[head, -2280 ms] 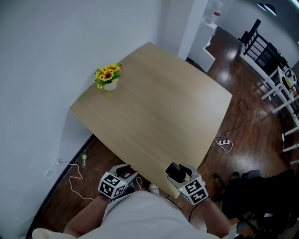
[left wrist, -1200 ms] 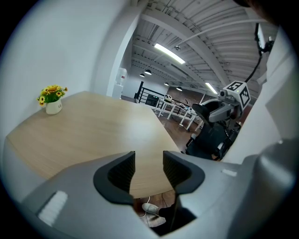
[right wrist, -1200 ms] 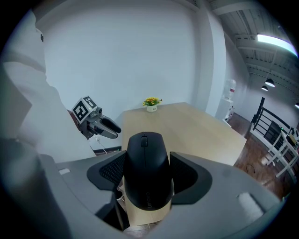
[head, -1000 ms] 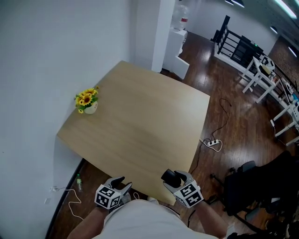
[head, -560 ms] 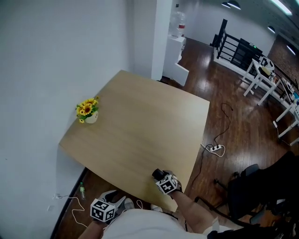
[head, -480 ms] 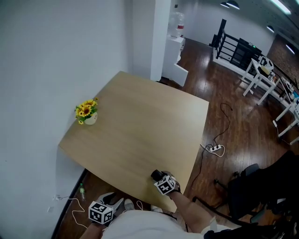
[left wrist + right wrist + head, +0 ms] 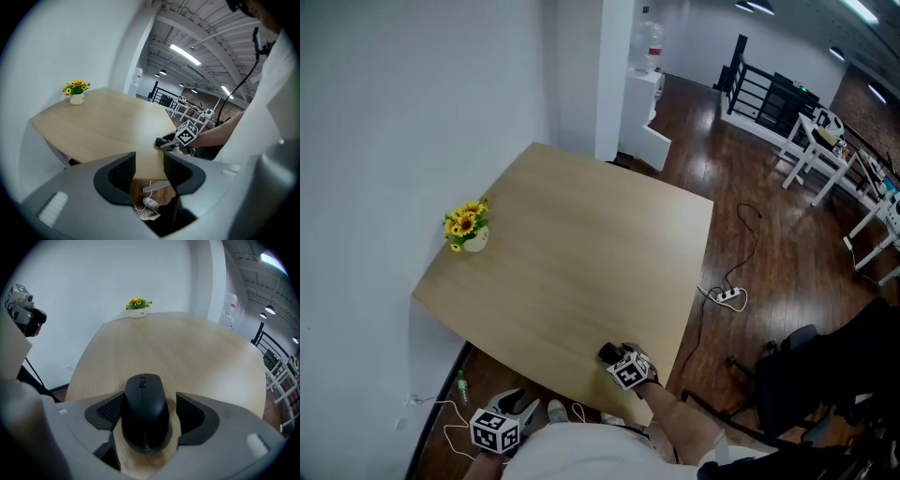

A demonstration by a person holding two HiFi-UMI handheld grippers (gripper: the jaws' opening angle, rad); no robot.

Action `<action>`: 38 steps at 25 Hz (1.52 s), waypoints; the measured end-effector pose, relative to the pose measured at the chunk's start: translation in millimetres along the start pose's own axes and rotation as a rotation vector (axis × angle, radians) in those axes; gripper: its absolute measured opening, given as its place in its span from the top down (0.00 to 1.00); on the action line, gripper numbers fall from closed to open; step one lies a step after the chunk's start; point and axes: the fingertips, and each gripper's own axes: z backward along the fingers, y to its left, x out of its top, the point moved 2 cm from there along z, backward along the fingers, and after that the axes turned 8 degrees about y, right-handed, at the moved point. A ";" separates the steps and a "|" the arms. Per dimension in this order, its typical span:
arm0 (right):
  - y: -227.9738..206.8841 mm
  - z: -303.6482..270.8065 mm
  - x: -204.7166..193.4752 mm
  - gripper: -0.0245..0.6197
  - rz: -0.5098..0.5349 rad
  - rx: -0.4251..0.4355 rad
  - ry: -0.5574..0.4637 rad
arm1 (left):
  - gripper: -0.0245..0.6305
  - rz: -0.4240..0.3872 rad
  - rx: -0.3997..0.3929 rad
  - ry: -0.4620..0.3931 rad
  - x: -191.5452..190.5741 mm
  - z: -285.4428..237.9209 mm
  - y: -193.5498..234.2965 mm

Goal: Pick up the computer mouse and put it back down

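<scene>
**Black computer mouse set down on a wooden table, right gripper's jaws spread around it**

Head view. Looks steeply down on a pale wooden table (image 7: 581, 244) pushed against a white wall. Places the right gripper (image 7: 612, 355) at the table's near edge with the black computer mouse (image 7: 607, 352) at its tip, too small here to judge the grasp. Places the left gripper (image 7: 522, 402) off the table, low beside the person's white shirt and above dark wood flooring. Takes in a small pot of yellow flowers (image 7: 465, 230) at the table's far left edge, a white power strip (image 7: 727, 294) with its cable on the floor to the right, and a water dispenser (image 7: 646, 47) beside a white pillar.

Left gripper view. Shows the left gripper (image 7: 149, 169) with jaws parted and nothing held between them, only the table edge and a shoe (image 7: 151, 203) on the floor beyond. Catches the right gripper (image 7: 162, 142) from the side, marker cube uppermost, resting at the table's edge.

Right gripper view. Gives what neither other view does: the computer mouse (image 7: 144, 411) lying flat on the table between the right gripper (image 7: 149, 411) jaws. Shows the left pad at the mouse's side and bare wood between the mouse and the right pad, so released rather than pinched. Reads "Lenovo" in grey lettering on the mouse's near end. Frames the pot of yellow flowers (image 7: 138, 306) far across the table against the wall.
</scene>
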 end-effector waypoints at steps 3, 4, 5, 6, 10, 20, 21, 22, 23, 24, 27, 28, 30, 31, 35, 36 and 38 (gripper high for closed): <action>-2.1 5.5 -0.2 0.26 0.021 -0.012 0.006 | 0.70 -0.010 -0.011 -0.007 3.8 -1.6 -1.7; -1.5 11.4 0.3 0.26 0.030 -0.014 -0.003 | 0.70 -0.016 -0.017 -0.011 5.6 -2.2 -3.6; -0.7 19.1 0.8 0.26 0.033 -0.016 -0.019 | 0.70 -0.023 -0.024 -0.017 7.3 -2.6 -5.7; 0.5 28.4 1.5 0.26 0.029 -0.015 -0.036 | 0.70 -0.029 -0.030 -0.022 9.0 -2.8 -7.3; 10.9 71.7 7.2 0.25 -0.005 0.004 -0.102 | 0.70 -0.033 -0.034 -0.037 13.7 -4.4 -4.4; 32.2 172.2 18.6 0.25 -0.054 0.024 -0.227 | 0.70 -0.062 -0.056 -0.025 20.1 -13.5 -11.2; 34.6 178.2 19.0 0.25 -0.054 0.028 -0.235 | 0.70 -0.066 -0.060 -0.023 20.9 -15.0 -12.2; 36.8 182.2 18.4 0.25 -0.053 0.032 -0.236 | 0.70 -0.069 -0.064 -0.022 21.8 -16.6 -12.9; 39.1 184.6 17.3 0.25 -0.051 0.036 -0.233 | 0.70 -0.072 -0.067 -0.021 23.0 -18.2 -13.4; 41.5 185.9 15.8 0.25 -0.049 0.039 -0.227 | 0.70 -0.076 -0.070 -0.020 24.2 -19.5 -13.8; 46.5 185.1 9.6 0.25 -0.051 0.045 -0.212 | 0.70 -0.090 -0.073 -0.016 28.0 -21.3 -15.9; 47.2 184.2 7.6 0.25 -0.056 0.048 -0.209 | 0.70 -0.092 -0.073 -0.016 28.8 -21.5 -16.6; 47.8 183.8 5.4 0.25 -0.063 0.051 -0.206 | 0.70 -0.091 -0.073 -0.017 29.1 -21.8 -17.5; 47.9 183.8 5.5 0.25 -0.062 0.050 -0.206 | 0.70 -0.090 -0.072 -0.018 28.9 -21.8 -17.5; 45.4 182.7 8.4 0.25 -0.048 0.032 -0.202 | 0.70 -0.084 -0.065 -0.017 28.2 -20.6 -14.5; 45.0 182.3 9.0 0.25 -0.045 0.030 -0.200 | 0.70 -0.082 -0.063 -0.017 28.0 -20.2 -14.1; 44.0 181.8 9.0 0.25 -0.042 0.024 -0.193 | 0.70 -0.082 -0.061 -0.016 27.4 -20.1 -14.1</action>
